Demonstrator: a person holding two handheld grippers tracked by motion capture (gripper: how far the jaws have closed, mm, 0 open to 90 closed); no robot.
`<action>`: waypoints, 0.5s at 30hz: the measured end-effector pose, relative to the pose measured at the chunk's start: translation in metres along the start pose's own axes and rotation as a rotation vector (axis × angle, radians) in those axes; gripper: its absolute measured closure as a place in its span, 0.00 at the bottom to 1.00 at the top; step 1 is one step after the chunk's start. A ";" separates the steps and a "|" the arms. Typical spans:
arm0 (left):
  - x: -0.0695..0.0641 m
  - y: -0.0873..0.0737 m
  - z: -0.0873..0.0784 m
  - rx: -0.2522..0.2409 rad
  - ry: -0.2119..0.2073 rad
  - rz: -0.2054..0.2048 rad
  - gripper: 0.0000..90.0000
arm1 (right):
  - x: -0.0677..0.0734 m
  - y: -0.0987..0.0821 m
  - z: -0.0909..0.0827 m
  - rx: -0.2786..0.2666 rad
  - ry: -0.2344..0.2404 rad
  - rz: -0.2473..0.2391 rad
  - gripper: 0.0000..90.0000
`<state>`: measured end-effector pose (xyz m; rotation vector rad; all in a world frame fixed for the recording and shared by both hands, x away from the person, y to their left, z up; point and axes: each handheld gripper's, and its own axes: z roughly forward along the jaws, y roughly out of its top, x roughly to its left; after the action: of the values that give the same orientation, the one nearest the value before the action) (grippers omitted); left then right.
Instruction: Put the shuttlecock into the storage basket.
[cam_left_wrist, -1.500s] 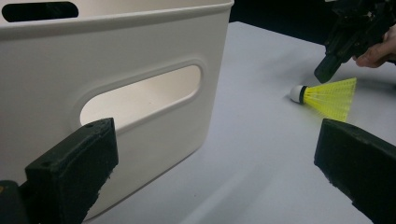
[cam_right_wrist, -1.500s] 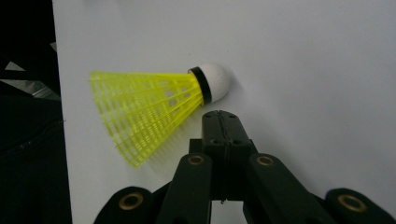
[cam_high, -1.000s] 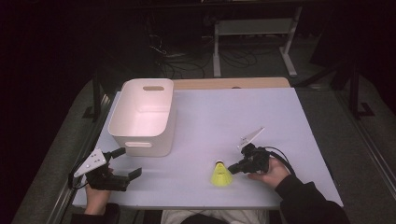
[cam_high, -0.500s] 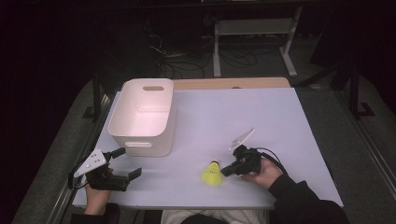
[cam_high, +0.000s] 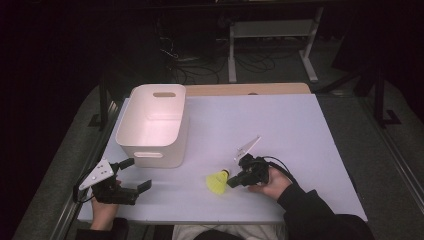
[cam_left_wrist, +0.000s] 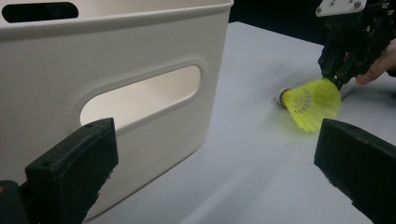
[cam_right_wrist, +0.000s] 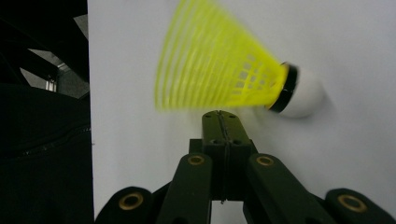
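A yellow shuttlecock (cam_high: 216, 181) with a white cork lies on its side on the pale table (cam_high: 300, 125), near the front edge. My right gripper (cam_high: 231, 182) is shut with nothing between its jaws, and its tips rest against the side of the skirt (cam_right_wrist: 215, 70). In the left gripper view the shuttlecock (cam_left_wrist: 310, 100) lies under the right gripper (cam_left_wrist: 341, 70). My left gripper (cam_high: 136, 174) stands open and empty at the front left, just in front of the white bin (cam_high: 152, 150). Its wide-apart jaws face the bin's handle slot (cam_left_wrist: 140, 100).
The white bin is empty and sits at the table's left. The table's front edge (cam_high: 225, 220) runs close behind both hands. A wooden strip (cam_high: 250, 89) borders the far edge, with a metal frame (cam_high: 270, 30) and cables on the dark floor beyond.
The shuttlecock stood upright a second ago and now lies on its side, shifted left. My right gripper has moved left with it. The left gripper has stayed put.
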<state>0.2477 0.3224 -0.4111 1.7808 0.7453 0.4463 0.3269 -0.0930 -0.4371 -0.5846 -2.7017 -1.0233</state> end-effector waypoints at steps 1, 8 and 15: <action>0.000 0.000 0.000 0.000 0.000 -0.001 0.00 | 0.000 0.000 0.001 0.002 0.002 0.003 0.98; 0.000 0.000 0.000 -0.001 0.000 0.000 0.00 | 0.000 0.002 0.003 0.004 -0.001 -0.004 0.98; 0.000 0.000 0.000 0.000 0.000 0.000 0.00 | -0.001 0.010 0.005 -0.007 -0.007 -0.008 0.98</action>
<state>0.2477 0.3226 -0.4111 1.7806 0.7449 0.4468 0.3323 -0.0830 -0.4354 -0.5798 -2.7097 -1.0345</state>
